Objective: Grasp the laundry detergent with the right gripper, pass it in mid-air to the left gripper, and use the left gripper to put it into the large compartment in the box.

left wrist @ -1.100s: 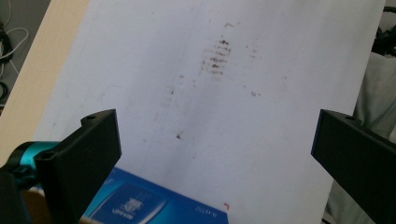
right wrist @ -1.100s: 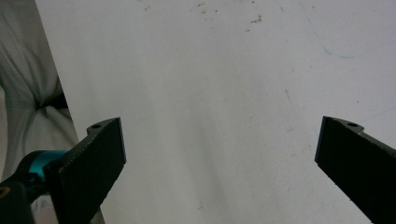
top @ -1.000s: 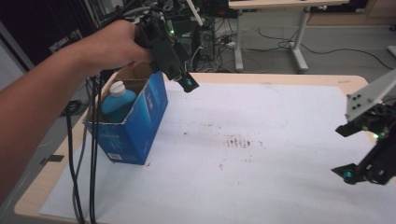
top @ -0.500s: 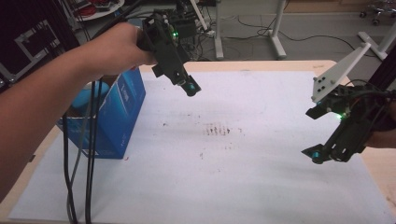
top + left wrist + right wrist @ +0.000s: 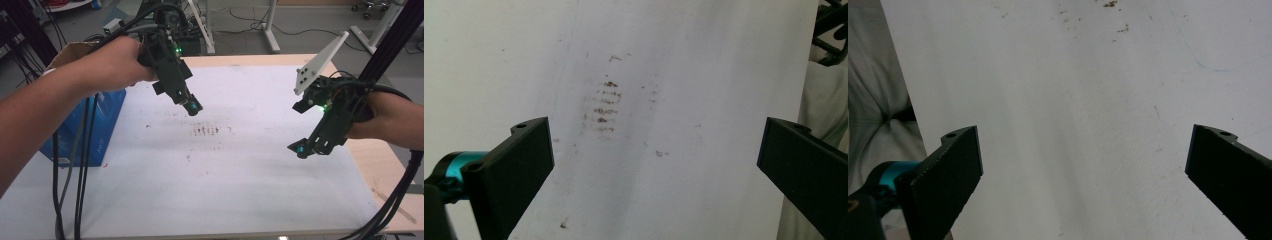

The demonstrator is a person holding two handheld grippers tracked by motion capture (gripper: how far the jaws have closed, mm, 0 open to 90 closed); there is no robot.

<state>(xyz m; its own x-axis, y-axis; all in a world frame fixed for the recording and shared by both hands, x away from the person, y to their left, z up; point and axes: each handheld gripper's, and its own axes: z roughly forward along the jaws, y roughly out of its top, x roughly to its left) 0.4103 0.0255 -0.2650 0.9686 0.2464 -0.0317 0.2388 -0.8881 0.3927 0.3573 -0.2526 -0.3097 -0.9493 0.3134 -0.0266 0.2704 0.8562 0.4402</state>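
- The left gripper (image 5: 192,107) hangs in the upper middle of the high view, above the white sheet (image 5: 225,165); its jaws stand wide apart with nothing between them, as the left gripper view confirms.
- The right gripper (image 5: 301,148) hangs at the right of the high view, also over the sheet, jaws spread wide and holding nothing.
- Between the two tools, near the centre of the high view, lies a patch of brown stains (image 5: 206,131); the left gripper view has it just above centre.
- The blue box (image 5: 107,120) stands at the left edge of the high view, partly behind the left forearm (image 5: 45,115); it is the nearest thing to the left gripper, and its top flap is open.
- Black cables (image 5: 82,165) trail down past the box at lower left.
- Risk, as I judge it: if the left hand swings back toward the box, the cables or the forearm may catch and tip it.
- A wide jaw coming in low could also snag and wrinkle the sheet.
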